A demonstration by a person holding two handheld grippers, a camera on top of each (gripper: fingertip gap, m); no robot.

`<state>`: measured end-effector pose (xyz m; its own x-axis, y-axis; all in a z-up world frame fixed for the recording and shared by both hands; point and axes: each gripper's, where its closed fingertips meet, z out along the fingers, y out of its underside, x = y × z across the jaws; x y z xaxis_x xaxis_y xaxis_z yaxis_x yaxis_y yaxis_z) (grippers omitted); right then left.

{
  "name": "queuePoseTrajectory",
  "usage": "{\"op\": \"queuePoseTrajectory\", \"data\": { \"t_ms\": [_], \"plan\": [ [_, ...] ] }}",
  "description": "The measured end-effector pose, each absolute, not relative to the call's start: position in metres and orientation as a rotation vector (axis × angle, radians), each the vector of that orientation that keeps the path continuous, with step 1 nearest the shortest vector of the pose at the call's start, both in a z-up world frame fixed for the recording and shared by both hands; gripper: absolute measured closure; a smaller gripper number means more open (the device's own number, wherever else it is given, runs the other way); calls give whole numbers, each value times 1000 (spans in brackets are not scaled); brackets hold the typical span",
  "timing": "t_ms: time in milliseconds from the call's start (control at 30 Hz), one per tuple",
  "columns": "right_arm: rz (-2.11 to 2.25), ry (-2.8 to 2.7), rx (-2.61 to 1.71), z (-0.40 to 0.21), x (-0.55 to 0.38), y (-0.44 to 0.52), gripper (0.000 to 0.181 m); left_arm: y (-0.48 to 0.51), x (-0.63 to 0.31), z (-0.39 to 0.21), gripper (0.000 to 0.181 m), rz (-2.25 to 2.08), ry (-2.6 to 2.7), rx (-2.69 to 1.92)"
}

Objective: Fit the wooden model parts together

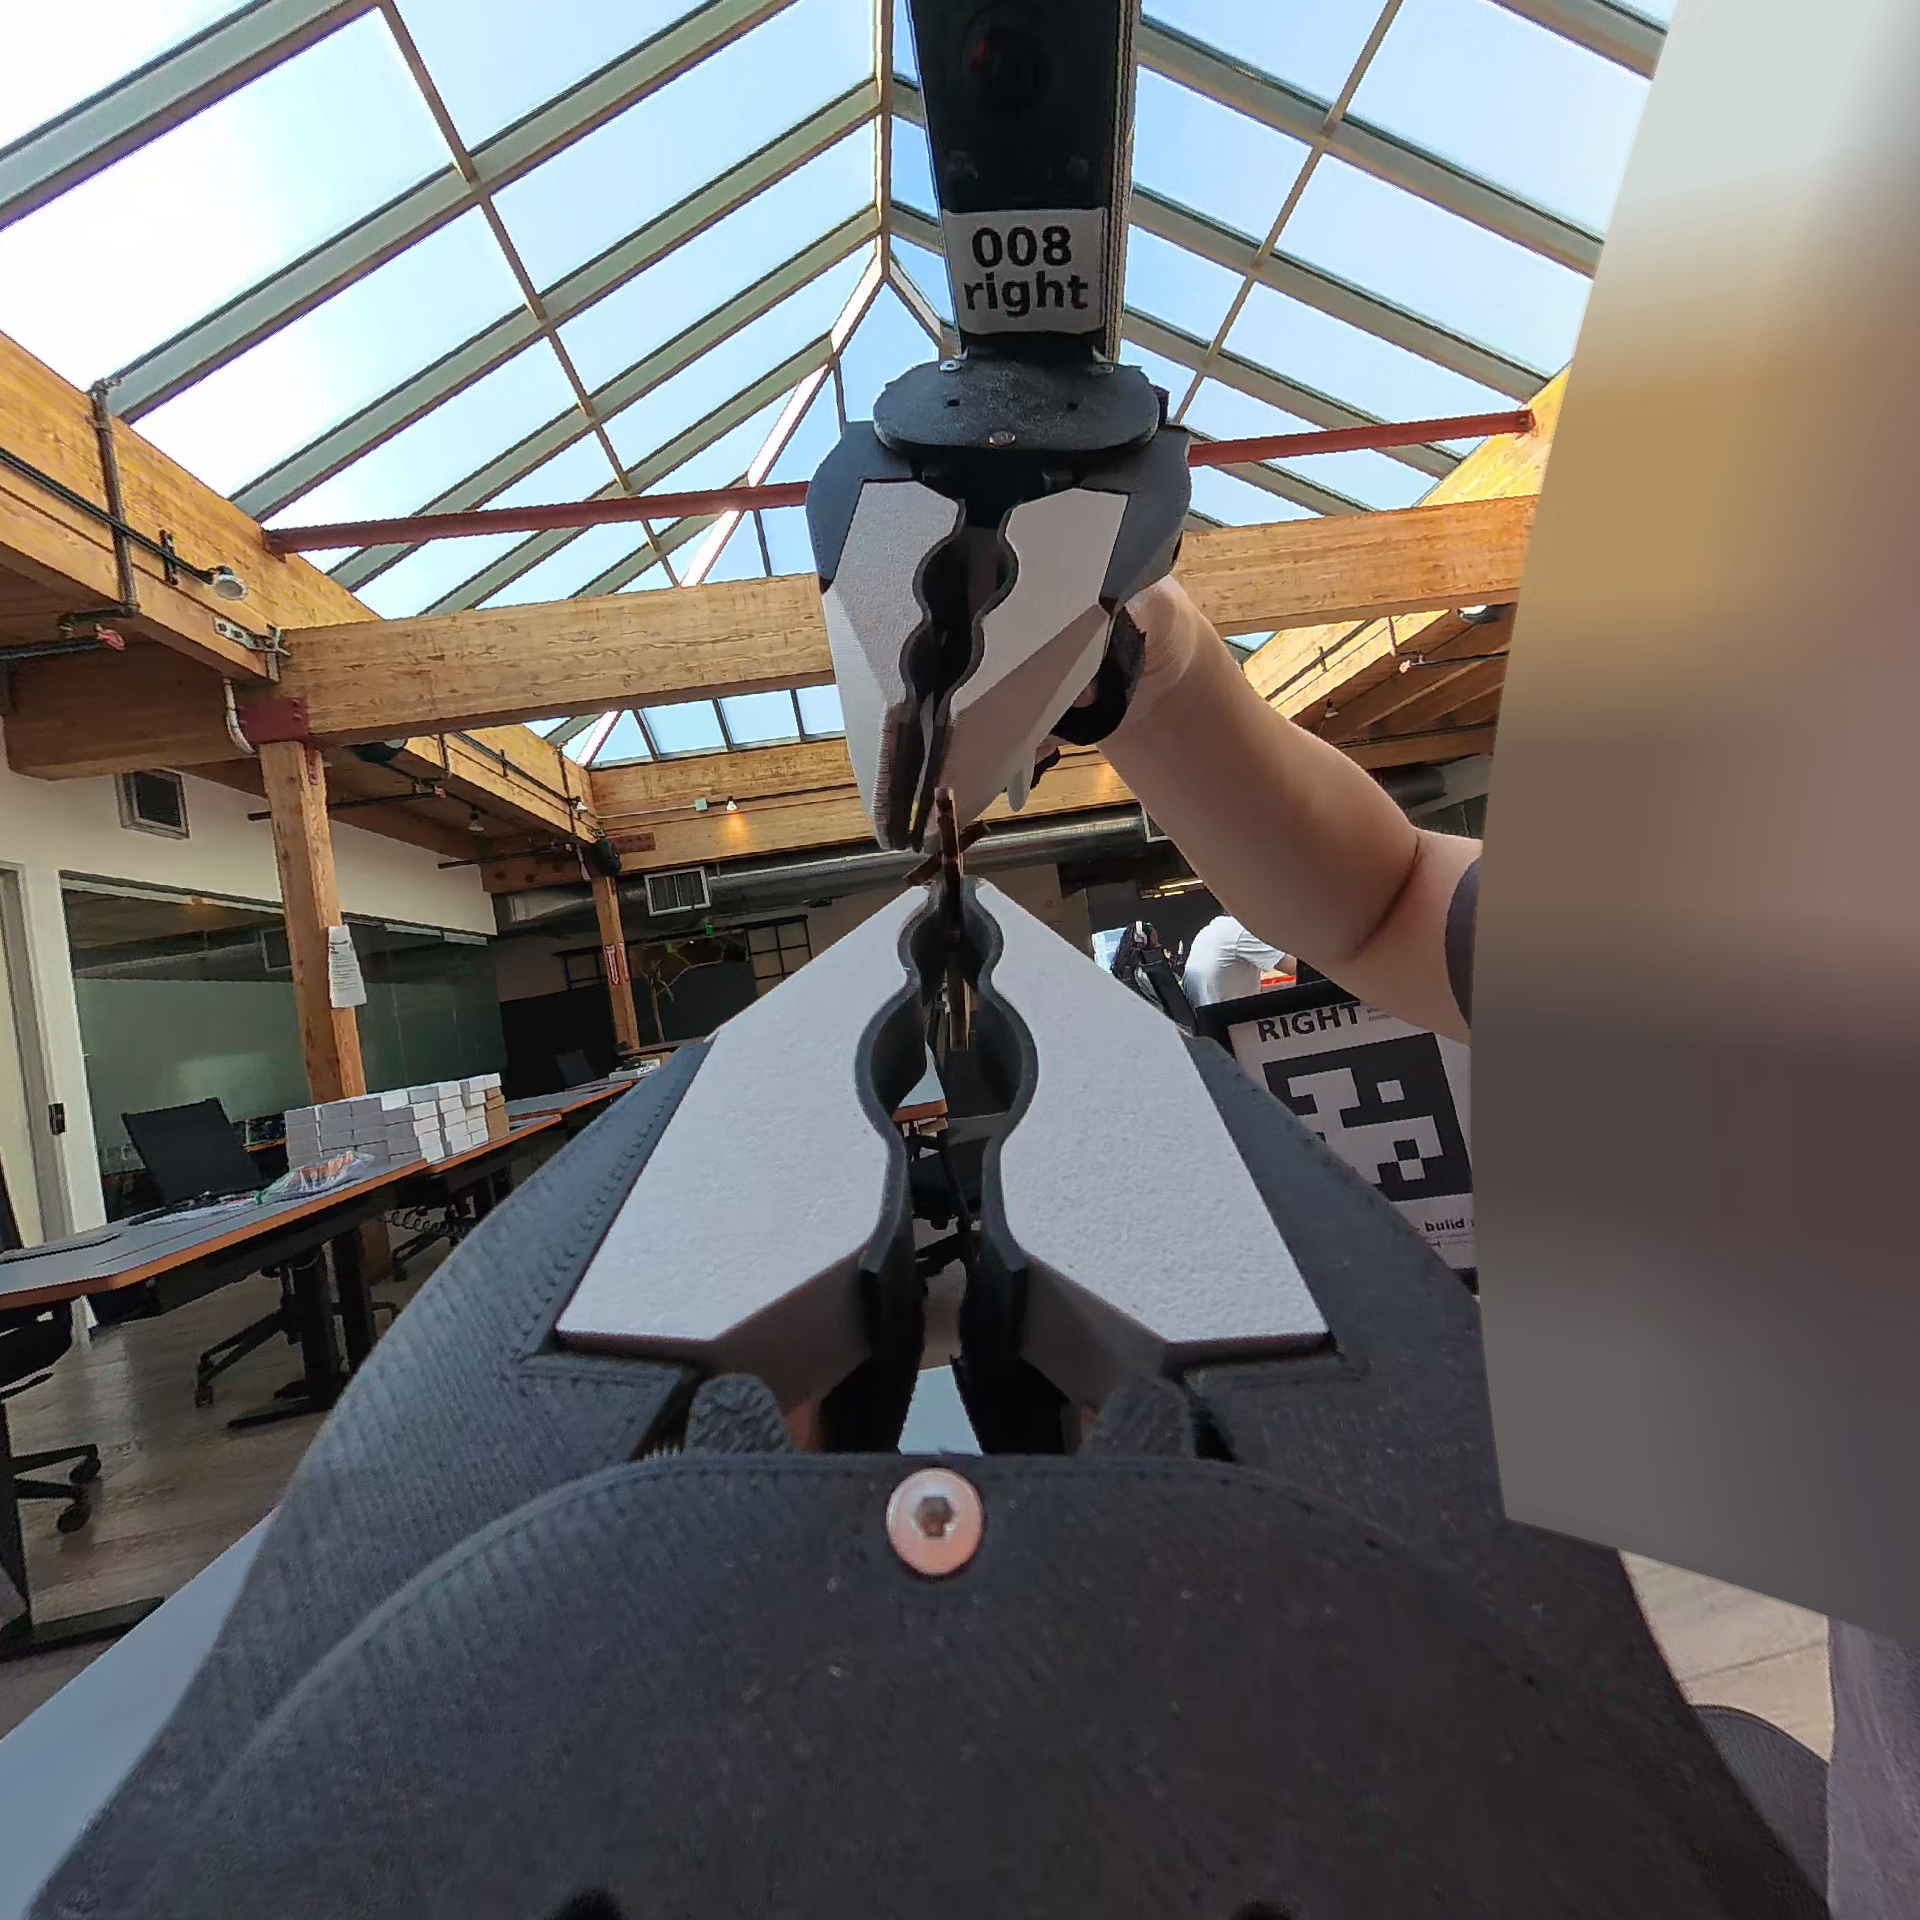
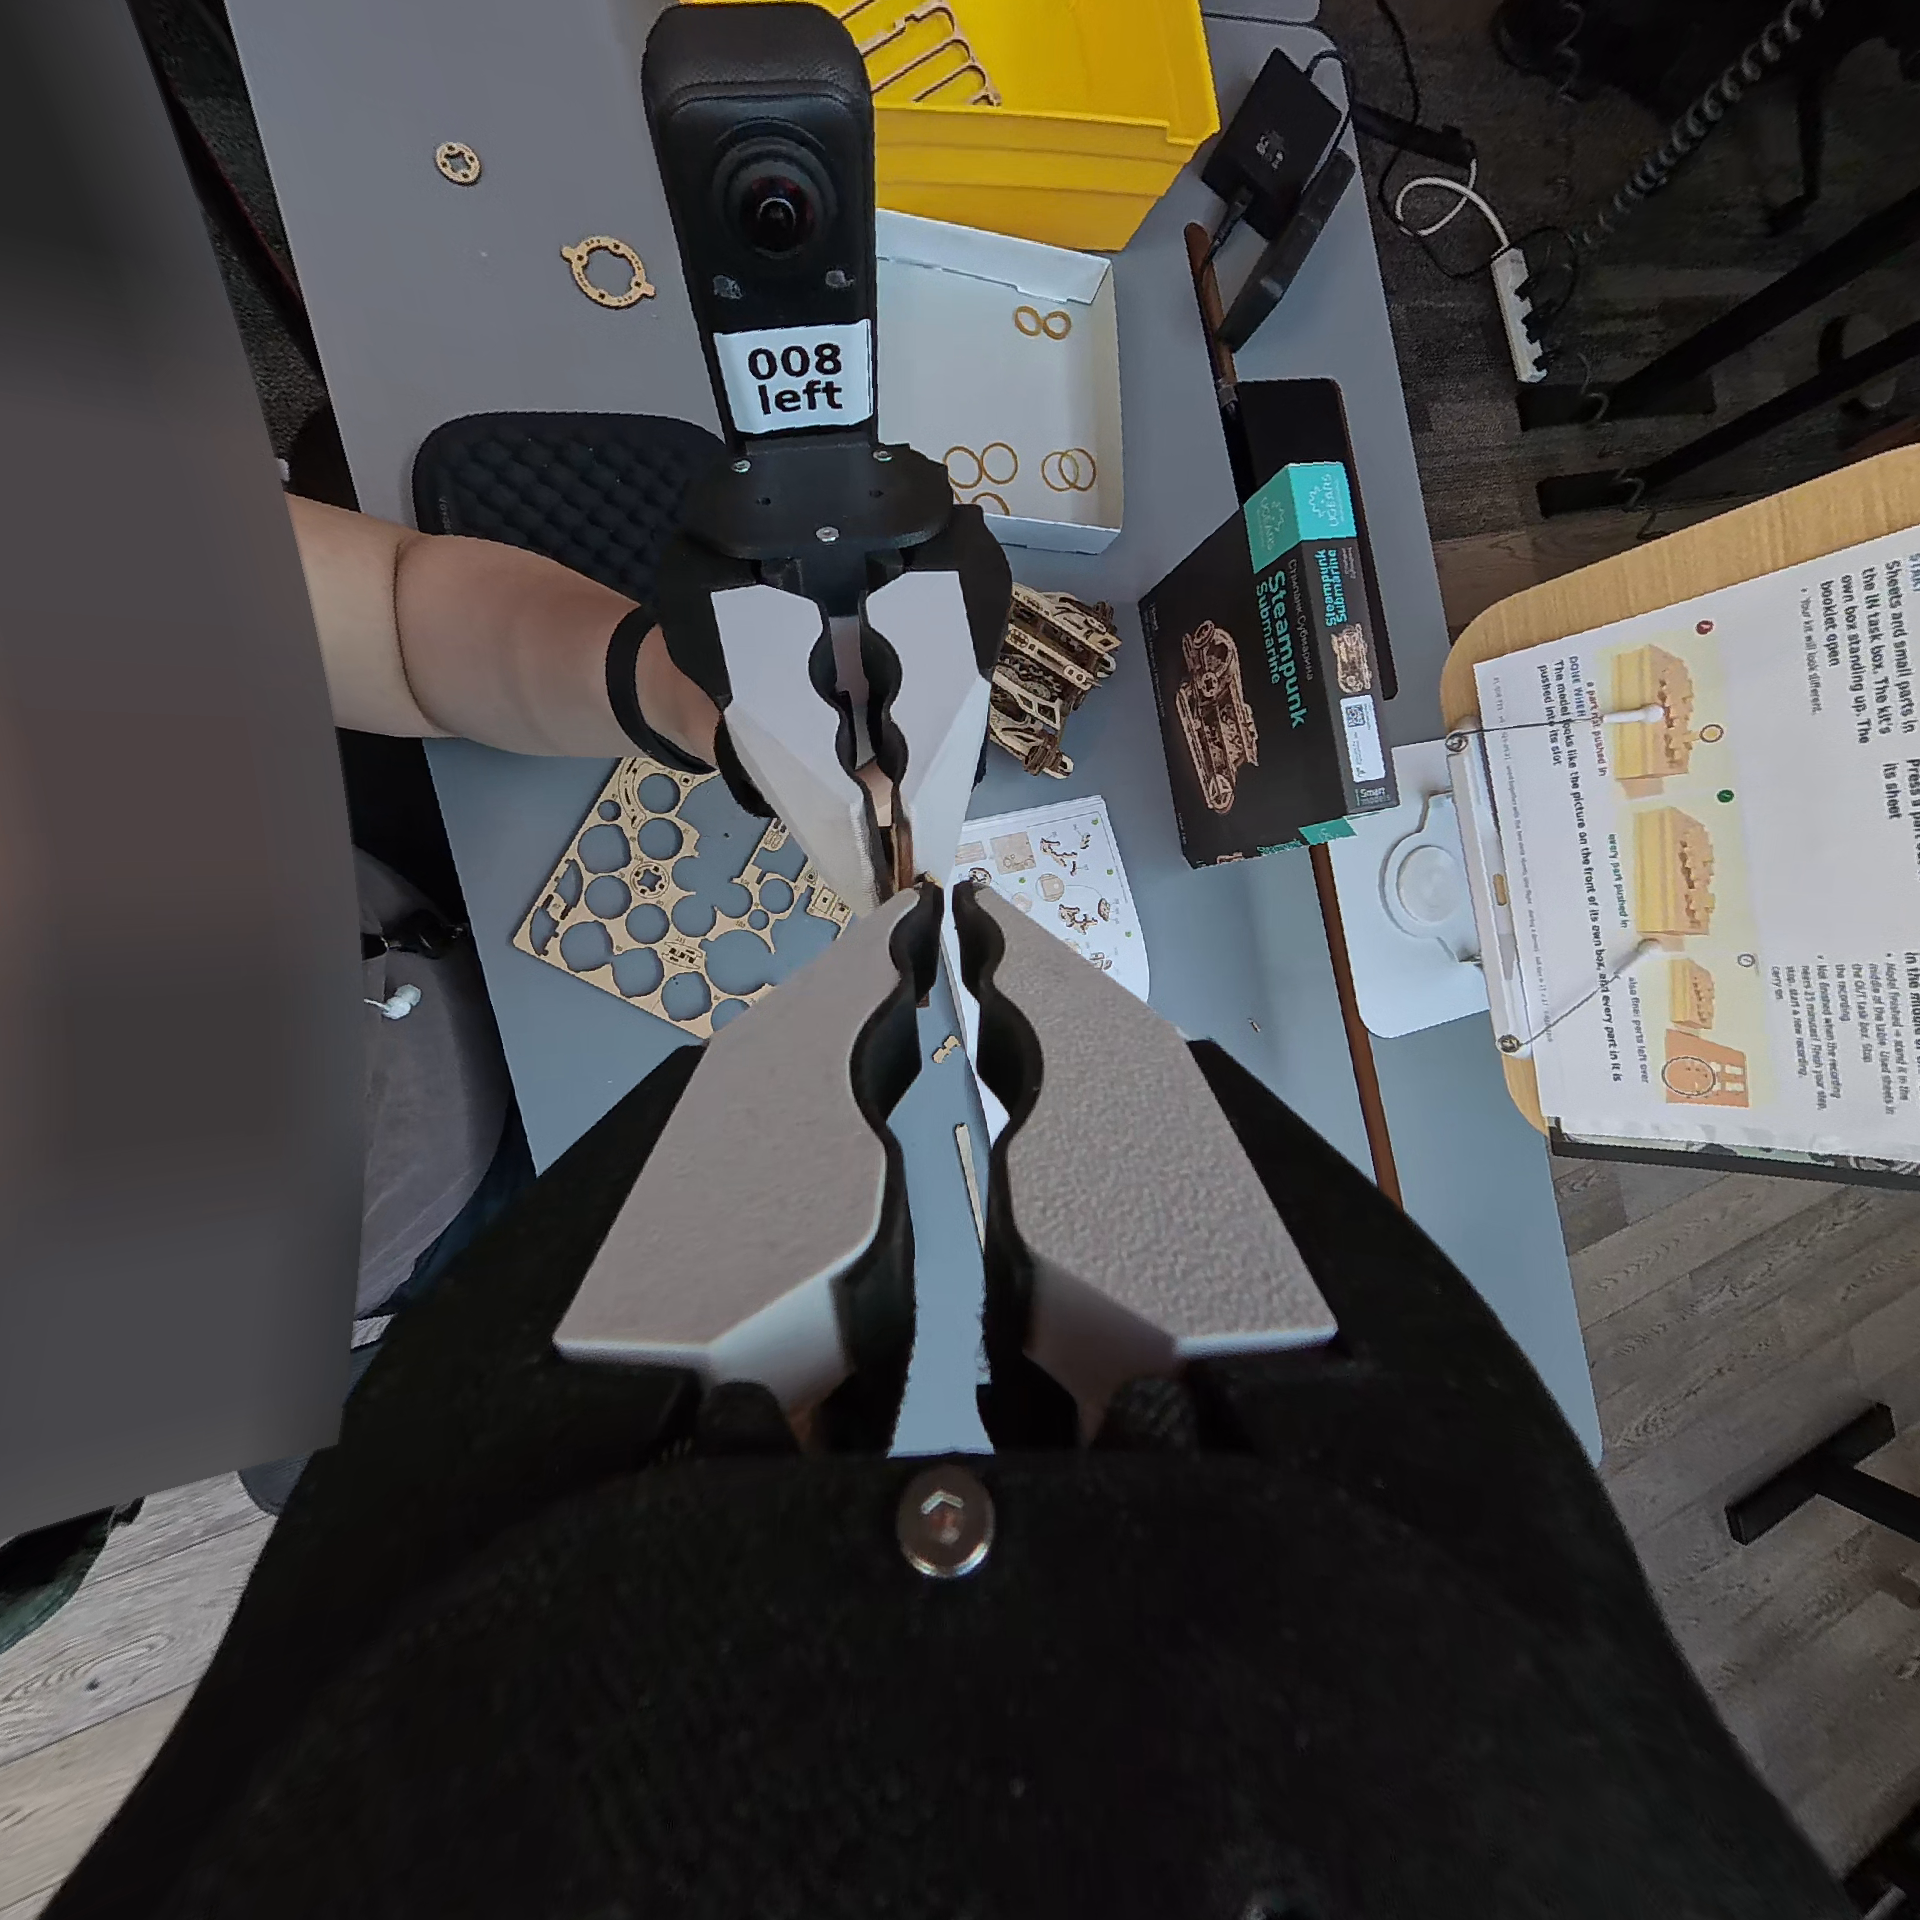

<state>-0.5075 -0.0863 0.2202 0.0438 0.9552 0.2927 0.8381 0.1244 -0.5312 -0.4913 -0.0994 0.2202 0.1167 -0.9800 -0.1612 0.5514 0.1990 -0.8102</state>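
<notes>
Both grippers meet tip to tip in the air above the grey table (image 2: 499, 343). My left gripper (image 1: 948, 896) is shut on a thin wooden part (image 1: 961, 1003) that stands edge-on between its fingers. My right gripper (image 1: 914, 831) comes down from above, shut on a small wooden part (image 1: 945, 816). A small cross-shaped wooden piece (image 1: 945, 864) sits where the two parts meet. In the right wrist view, my right gripper (image 2: 943, 896) faces the left gripper (image 2: 888, 862), and a sliver of wood (image 2: 902, 836) shows between the left fingertips. The joint itself is mostly hidden.
Below lie a punched-out wooden sheet (image 2: 665, 914), a partly built wooden model (image 2: 1049, 675), a black kit box (image 2: 1268, 675), an instruction leaflet (image 2: 1049, 883), a white tray (image 2: 1101, 416) with rings, a yellow bin (image 2: 1039, 104) and loose wooden rings (image 2: 608, 272). A clipboard page (image 2: 1714, 831) lies on the right. The grippers are tip to tip, or close to it.
</notes>
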Motion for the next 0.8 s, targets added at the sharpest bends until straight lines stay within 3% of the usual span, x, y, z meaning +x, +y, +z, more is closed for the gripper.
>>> {"op": "queuePoseTrajectory", "data": {
  "t_ms": [700,800],
  "plan": [
    [215,-1810,-1679,229,-507,-86,179,-102,-493,221,181,-1236,820,-653],
    [286,-1844,-1612,241,-501,-90,168,-106,-494,220,181,-1238,849,-627]
  ]
}}
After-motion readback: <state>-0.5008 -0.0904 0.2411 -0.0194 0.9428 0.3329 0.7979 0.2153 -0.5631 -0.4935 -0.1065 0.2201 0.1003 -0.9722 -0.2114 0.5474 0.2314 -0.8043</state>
